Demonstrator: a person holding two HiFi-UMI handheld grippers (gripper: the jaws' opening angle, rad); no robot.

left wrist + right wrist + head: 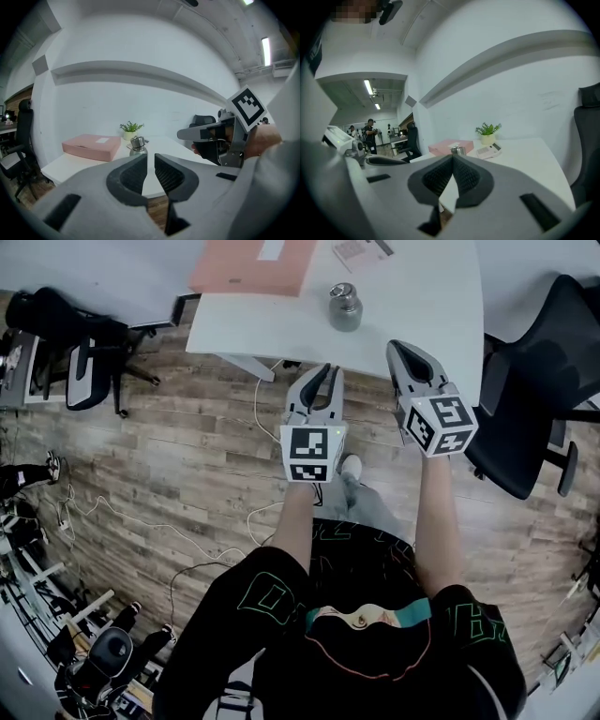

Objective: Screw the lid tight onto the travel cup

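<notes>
The steel travel cup [344, 307] stands upright on the white tabletop [422, 296], close to its near edge and about midway along, with its lid sitting on top. A pink box [253, 263] lies towards the far left corner. The left gripper [325, 371] is short of the near edge, over the wooden floor [187, 474], jaws a narrow gap apart and empty. The right gripper [396, 346] reaches that edge beside it, jaws pressed together on nothing, clear of the cup
</notes>
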